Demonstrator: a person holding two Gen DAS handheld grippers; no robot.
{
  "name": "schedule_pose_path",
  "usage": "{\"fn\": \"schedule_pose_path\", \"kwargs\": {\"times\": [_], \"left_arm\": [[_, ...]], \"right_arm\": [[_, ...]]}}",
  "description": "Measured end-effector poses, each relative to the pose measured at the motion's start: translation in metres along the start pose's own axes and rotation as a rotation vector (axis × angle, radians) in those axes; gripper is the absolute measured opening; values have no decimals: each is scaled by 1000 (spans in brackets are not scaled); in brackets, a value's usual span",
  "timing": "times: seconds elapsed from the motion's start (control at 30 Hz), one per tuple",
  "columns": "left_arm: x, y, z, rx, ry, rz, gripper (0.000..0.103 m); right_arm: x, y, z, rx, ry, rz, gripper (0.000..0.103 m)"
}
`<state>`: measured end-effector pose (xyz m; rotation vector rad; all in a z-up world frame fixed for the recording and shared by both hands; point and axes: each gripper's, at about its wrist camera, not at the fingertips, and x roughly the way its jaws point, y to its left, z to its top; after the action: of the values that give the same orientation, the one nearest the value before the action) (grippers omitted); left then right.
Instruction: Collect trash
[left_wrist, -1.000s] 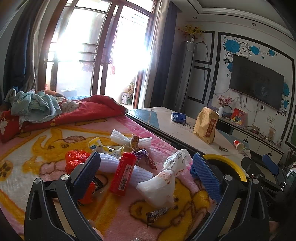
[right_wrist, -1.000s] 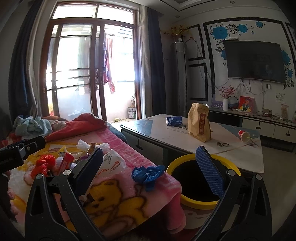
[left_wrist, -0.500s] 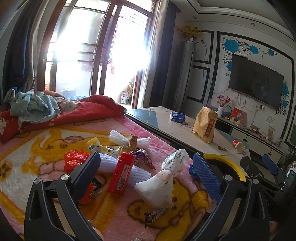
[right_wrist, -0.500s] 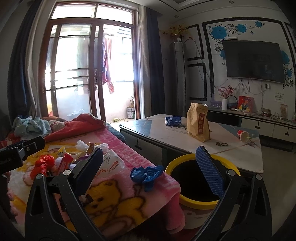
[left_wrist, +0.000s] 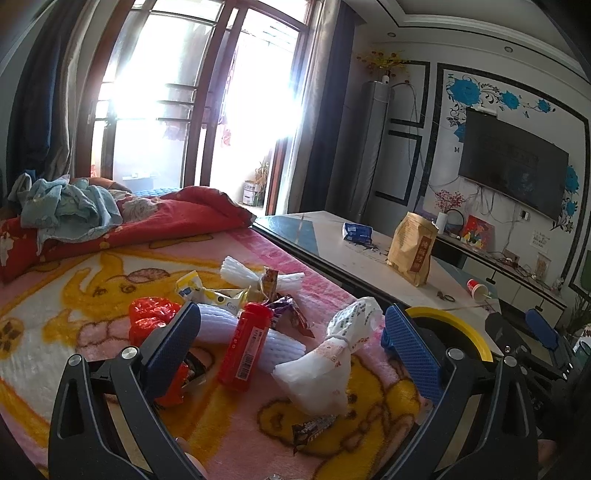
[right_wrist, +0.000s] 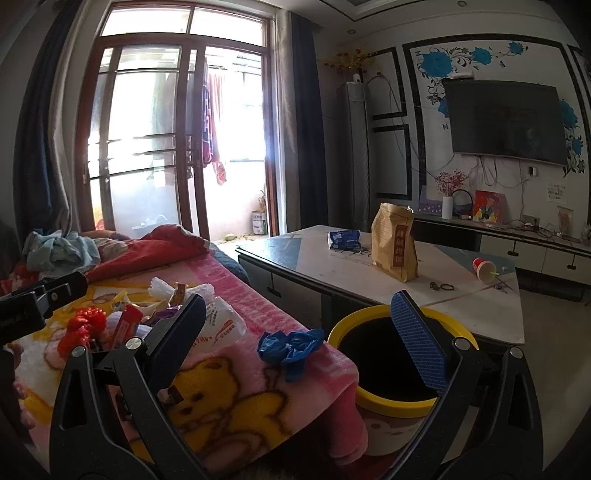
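Observation:
Trash lies scattered on a pink cartoon blanket (left_wrist: 74, 295): a red tube (left_wrist: 245, 345), a knotted white plastic bag (left_wrist: 325, 365), a crumpled red bag (left_wrist: 151, 317), white foam sleeves (left_wrist: 240, 275) and small snack wrappers (left_wrist: 312, 428). My left gripper (left_wrist: 291, 332) hovers open just in front of the tube and white bag, holding nothing. In the right wrist view a crumpled blue bag (right_wrist: 290, 345) lies near the blanket's edge. A yellow-rimmed bin (right_wrist: 391, 400) stands beside the bed. My right gripper (right_wrist: 306, 319) is open and empty, spanning the blue bag and the bin.
A low table (right_wrist: 332, 273) stands beyond the bin with a brown paper bag (right_wrist: 393, 247), a blue packet (right_wrist: 343, 238) and a tipped red cup (right_wrist: 484, 269). A red quilt and crumpled clothes (left_wrist: 70, 210) sit at the bed's far end. The left gripper's body (right_wrist: 37, 299) shows at left.
Both views have shifted only slightly; the trash sits a little lower and nearer in the left wrist view. Both grippers stay open and nothing has been picked up.

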<state>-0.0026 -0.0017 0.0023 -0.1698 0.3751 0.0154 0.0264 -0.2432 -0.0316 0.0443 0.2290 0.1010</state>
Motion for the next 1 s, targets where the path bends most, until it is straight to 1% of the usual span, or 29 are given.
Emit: {"fn": "schedule_pose_path", "kwargs": {"times": [0.17, 0.3, 0.43, 0.73, 0.9, 1.0], "left_arm": [[7, 14, 3, -27, -3, 21, 97], [10, 27, 8, -51, -9, 53, 97], [9, 42, 12, -79, -15, 93, 97], [6, 79, 20, -137, -27, 185, 97], [3, 101, 23, -166, -33, 243, 97], [3, 113, 23, -185, -32, 268, 97]], "right_arm": [[3, 2, 0, -3, 5, 7, 92], [10, 10, 2, -13, 22, 32, 92], [17, 26, 6, -24, 41, 68, 92], [34, 76, 13, -63, 82, 193, 92], [46, 99, 18, -68, 108, 226, 92], [55, 109, 18, -77, 137, 218, 92]]}}
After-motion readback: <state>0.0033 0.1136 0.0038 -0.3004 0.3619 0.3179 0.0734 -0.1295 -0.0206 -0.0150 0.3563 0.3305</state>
